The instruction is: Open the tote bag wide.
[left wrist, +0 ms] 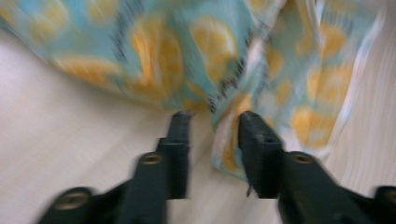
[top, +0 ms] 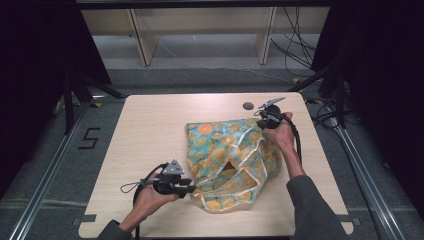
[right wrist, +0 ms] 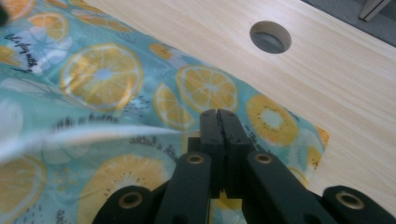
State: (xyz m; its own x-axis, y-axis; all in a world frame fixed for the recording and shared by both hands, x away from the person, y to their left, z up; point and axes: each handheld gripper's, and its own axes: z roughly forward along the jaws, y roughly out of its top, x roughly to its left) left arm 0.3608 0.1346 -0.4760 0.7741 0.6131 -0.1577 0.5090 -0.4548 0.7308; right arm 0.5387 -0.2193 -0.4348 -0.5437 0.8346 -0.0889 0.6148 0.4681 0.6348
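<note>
A teal fabric bag (top: 220, 145) printed with orange citrus slices lies crumpled on the light wooden table (top: 150, 130), its mouth and pale handles toward the near edge. My left gripper (top: 194, 189) sits at the bag's near left edge. In the left gripper view it (left wrist: 212, 119) is open, with a fold of the bag (left wrist: 205, 46) reaching in between the jaws. My right gripper (top: 261, 120) is at the bag's far right corner. In the right gripper view it (right wrist: 217, 114) is shut, pinching the bag (right wrist: 102, 74) where a pale band runs into the jaws.
A round cable hole (top: 248, 106) (right wrist: 270, 36) is cut in the table just beyond the bag's far corner. Bare tabletop spreads left of the bag. Cables (top: 295, 45) lie on the floor at the back right, past white furniture legs (top: 142, 42).
</note>
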